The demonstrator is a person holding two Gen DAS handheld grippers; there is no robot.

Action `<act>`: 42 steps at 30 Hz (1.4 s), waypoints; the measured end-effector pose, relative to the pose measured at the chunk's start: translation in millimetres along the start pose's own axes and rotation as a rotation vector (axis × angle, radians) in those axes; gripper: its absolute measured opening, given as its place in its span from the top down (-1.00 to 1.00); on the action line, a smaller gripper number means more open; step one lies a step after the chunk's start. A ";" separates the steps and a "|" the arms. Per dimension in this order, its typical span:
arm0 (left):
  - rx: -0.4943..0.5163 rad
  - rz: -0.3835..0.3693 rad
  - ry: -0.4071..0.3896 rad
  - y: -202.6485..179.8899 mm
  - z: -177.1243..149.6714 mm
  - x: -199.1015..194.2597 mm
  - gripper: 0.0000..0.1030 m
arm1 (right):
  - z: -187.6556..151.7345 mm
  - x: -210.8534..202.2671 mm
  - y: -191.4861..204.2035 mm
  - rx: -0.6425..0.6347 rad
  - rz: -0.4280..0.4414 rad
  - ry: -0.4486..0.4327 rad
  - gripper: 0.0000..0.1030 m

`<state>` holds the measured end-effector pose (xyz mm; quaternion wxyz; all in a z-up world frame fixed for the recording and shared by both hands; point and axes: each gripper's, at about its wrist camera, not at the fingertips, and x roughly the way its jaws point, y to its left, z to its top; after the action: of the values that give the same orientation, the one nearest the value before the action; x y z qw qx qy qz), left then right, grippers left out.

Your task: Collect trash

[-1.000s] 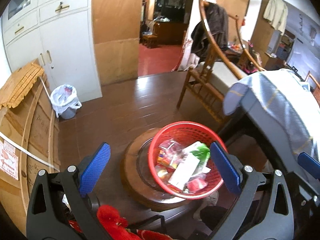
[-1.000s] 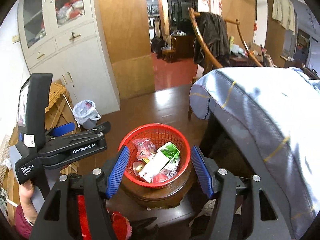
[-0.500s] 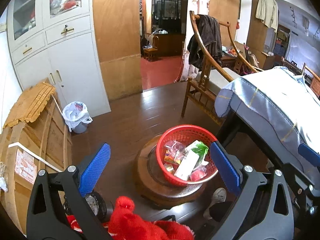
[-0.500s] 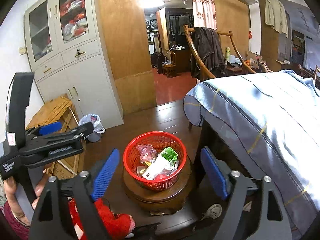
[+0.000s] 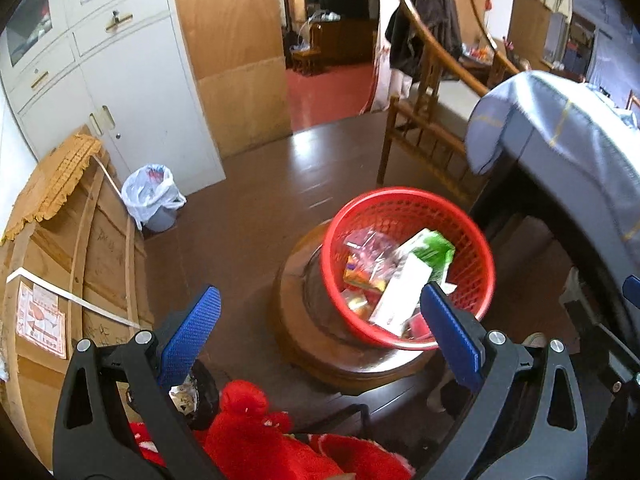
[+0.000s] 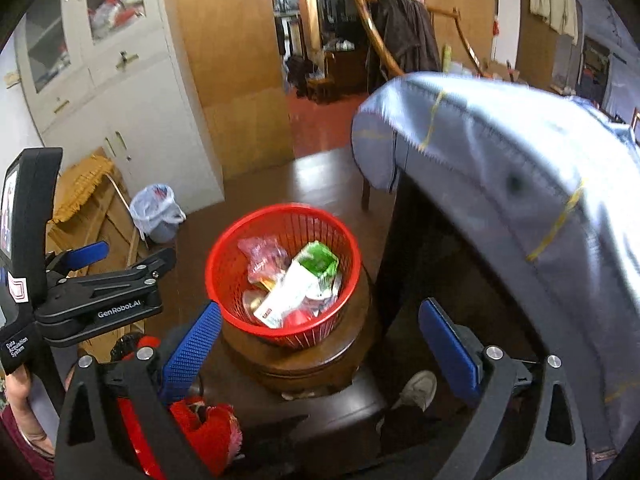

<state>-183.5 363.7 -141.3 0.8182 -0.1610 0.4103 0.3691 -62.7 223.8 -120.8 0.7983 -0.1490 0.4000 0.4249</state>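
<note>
A red mesh basket (image 5: 472,240) stands on a round wooden stool (image 5: 296,336). It holds trash: a white and green carton (image 5: 412,276) and crinkled plastic wrappers (image 5: 368,252). My left gripper (image 5: 320,320) is open and empty, above and short of the basket. In the right wrist view the basket (image 6: 232,252) with the carton (image 6: 304,280) lies ahead of my right gripper (image 6: 320,336), which is open and empty. The left gripper's body shows at the left of that view (image 6: 100,296).
A small bin with a white bag (image 5: 154,200) stands by the white cabinet (image 5: 132,92). A table under a blue-grey cloth (image 5: 568,152) is at the right, a wooden chair (image 5: 420,136) behind the basket. A flat cardboard box (image 5: 64,264) leans at the left. A red fluffy hat (image 5: 256,436) is below.
Both grippers have dropped closer to the basket and tilted down; it looks larger in both views. Both stay open and empty. The basket's contents have not moved.
</note>
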 end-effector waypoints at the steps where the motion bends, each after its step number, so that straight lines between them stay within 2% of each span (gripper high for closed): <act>1: -0.002 0.002 0.012 1.6 0.0 7.8 -0.87 | -1.0 5.7 -0.1 0.002 -0.001 0.011 -0.89; 8: 0.027 0.040 0.013 1.9 0.0 28.4 -0.87 | 3.7 37.6 -3.8 0.039 0.003 0.065 -0.89; 15: 0.015 -0.001 0.017 13.5 5.5 34.8 -0.87 | 21.6 51.0 7.7 0.014 -0.016 0.091 -0.89; 23: 0.034 0.021 -0.026 19.3 9.2 28.1 -0.87 | 31.8 53.9 14.4 0.003 -0.037 0.093 -0.89; 27: 0.013 -0.006 -0.022 24.1 10.7 26.8 -0.87 | 32.3 55.4 12.3 0.013 -0.038 0.098 -0.89; 42: 0.046 0.004 -0.040 13.6 10.1 20.8 -0.87 | 29.3 51.9 19.5 -0.006 -0.022 0.103 -0.89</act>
<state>-179.8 388.5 -151.0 0.8289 -0.1339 0.4027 0.3645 -46.7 281.4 -139.9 0.7808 -0.1775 0.4378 0.4090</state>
